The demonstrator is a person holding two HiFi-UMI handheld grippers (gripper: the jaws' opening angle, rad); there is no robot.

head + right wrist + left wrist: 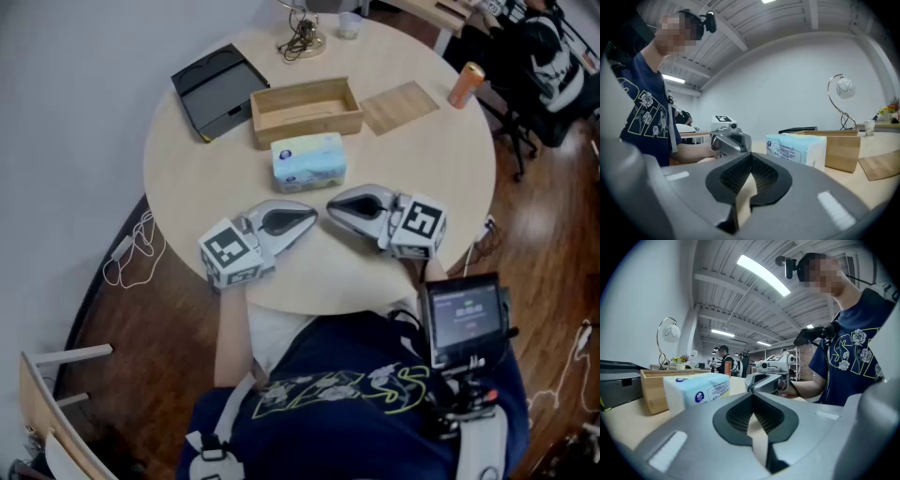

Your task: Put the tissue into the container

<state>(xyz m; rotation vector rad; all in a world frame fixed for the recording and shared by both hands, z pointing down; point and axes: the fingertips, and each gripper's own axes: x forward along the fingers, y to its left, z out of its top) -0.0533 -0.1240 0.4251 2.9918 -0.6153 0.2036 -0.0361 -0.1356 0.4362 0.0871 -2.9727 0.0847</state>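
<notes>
The likeliest trouble from here is a poor hold on the tissue pack (pixel 307 161). It lies flat on the table (pixel 187 187) just on the near side of the open wooden container (pixel 306 110), not yet in it. The pack looks soft and film-wrapped, so a shallow pinch at one corner could let it slip or sag and drop short of the box. A pack lowered askew could also catch on the container's near wall and shove the light box toward the black tray (pixel 217 89) to its left. Working both tools so close together could knock them against each other. The left tongs (pixel 312 217) and right tongs (pixel 332 206) sit low over the near part of the table, tips facing each other and almost meeting, just near of the pack and apart from it. Each pair is pressed fully together with nothing between its pads, and neither touches the tissue pack.
</notes>
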